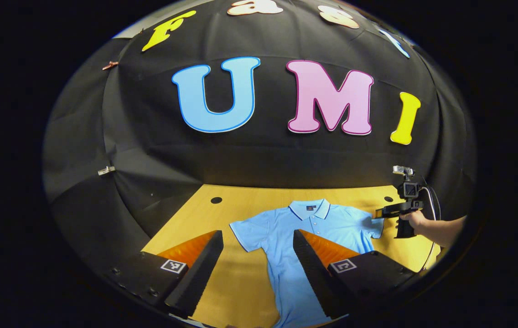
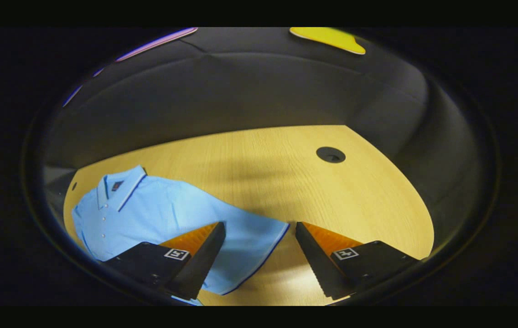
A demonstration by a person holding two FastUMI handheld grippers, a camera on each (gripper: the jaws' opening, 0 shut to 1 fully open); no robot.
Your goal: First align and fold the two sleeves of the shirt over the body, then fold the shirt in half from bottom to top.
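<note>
Recording booth, black cloth wall (image 1: pixel 158 150) clipped up, wooden table (image 2: pixel 286 182) with cable holes

1. Light-blue polo shirt (image 1: pixel 304 237) lying flat on the wooden worktop (image 1: pixel 245 200), collar toward its far edge.
2. Left gripper (image 1: pixel 258 269), jaws apart, above the shirt.
3. Right gripper (image 1: pixel 377 214), hand-held (image 1: pixel 413 221), at a sleeve cuff.

A light wooden table (image 1: pixel 245 278) with round cable holes (image 2: pixel 330 155) stands against the booth's black cloth wall (image 1: pixel 158 150).
</note>
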